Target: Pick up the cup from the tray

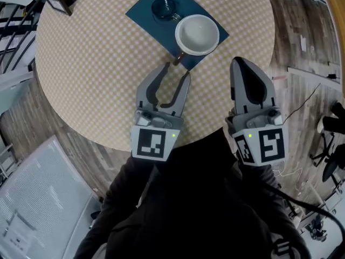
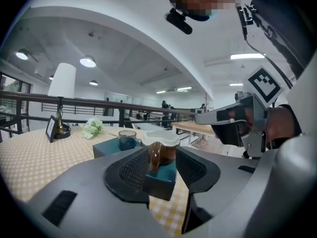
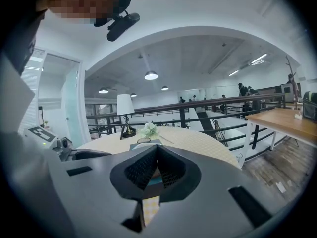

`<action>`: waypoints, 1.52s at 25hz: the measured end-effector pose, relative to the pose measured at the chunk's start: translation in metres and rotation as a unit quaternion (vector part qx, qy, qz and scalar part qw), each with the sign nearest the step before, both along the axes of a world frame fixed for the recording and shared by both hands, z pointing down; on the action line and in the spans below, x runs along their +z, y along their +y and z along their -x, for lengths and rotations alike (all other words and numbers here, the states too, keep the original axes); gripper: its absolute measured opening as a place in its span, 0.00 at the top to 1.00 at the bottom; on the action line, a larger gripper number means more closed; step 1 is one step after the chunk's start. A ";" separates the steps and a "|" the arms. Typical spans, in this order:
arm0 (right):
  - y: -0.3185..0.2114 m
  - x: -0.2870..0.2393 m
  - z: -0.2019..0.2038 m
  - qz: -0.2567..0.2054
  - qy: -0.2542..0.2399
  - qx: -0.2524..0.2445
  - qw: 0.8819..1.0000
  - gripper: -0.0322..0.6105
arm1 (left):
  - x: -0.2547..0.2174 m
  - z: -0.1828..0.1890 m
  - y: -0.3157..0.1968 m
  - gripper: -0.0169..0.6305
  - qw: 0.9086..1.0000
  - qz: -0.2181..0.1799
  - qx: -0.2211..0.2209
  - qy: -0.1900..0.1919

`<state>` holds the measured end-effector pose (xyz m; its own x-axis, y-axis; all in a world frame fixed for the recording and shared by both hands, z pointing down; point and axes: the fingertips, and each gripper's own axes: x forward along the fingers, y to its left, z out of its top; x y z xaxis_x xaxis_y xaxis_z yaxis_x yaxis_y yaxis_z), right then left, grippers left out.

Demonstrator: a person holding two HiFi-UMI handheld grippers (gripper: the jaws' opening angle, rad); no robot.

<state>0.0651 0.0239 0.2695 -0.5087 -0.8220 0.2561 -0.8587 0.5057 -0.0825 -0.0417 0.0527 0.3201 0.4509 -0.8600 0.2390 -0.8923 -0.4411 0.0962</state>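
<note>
Hovering left gripper (image 1: 176,70) jaws apart | right gripper (image 1: 241,63) jaws clenched (empty) | glass (image 1: 163,8) beside cup (image 1: 197,34) on tray (image 1: 141,11)

This is a large open-plan hall, like an office lounge or café. A round table (image 1: 108,63) with a checked cloth stands on a wood-plank floor (image 1: 302,36). A dark railing (image 2: 99,99) runs along the far side under a white ceiling with round lights (image 2: 87,61). A long wooden table (image 3: 282,118) stands at the right, and people (image 2: 164,104) stand far off.
</note>
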 end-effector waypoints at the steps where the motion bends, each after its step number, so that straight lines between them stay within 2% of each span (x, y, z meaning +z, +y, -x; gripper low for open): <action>1: 0.000 0.005 -0.003 0.005 0.001 0.002 1.000 0.95 | 0.005 0.001 -0.003 0.69 1.000 0.002 0.001 0.000; 9: -0.003 0.032 -0.015 0.032 0.005 0.005 0.999 0.95 | 0.020 -0.004 -0.025 0.67 1.000 -0.009 0.011 -0.010; 14: -0.007 0.036 -0.019 0.037 0.006 0.003 0.999 0.95 | 0.023 -0.004 -0.032 0.78 1.000 -0.018 0.000 -0.022; 19: -0.011 0.043 -0.023 0.042 0.008 0.004 0.999 0.95 | 0.028 -0.009 -0.031 0.84 0.999 -0.023 0.016 -0.041; 25: -0.016 0.051 -0.014 0.052 0.009 0.000 0.999 0.95 | 0.034 -0.003 -0.028 0.85 0.997 -0.024 0.042 -0.063; 33: -0.021 0.052 -0.010 0.055 0.009 -0.009 0.998 0.95 | 0.031 -0.007 -0.028 0.88 0.997 -0.015 0.048 -0.050; 38: -0.021 0.050 -0.006 0.055 0.010 -0.013 0.998 0.95 | 0.016 -0.009 -0.032 0.89 0.998 -0.029 0.052 -0.031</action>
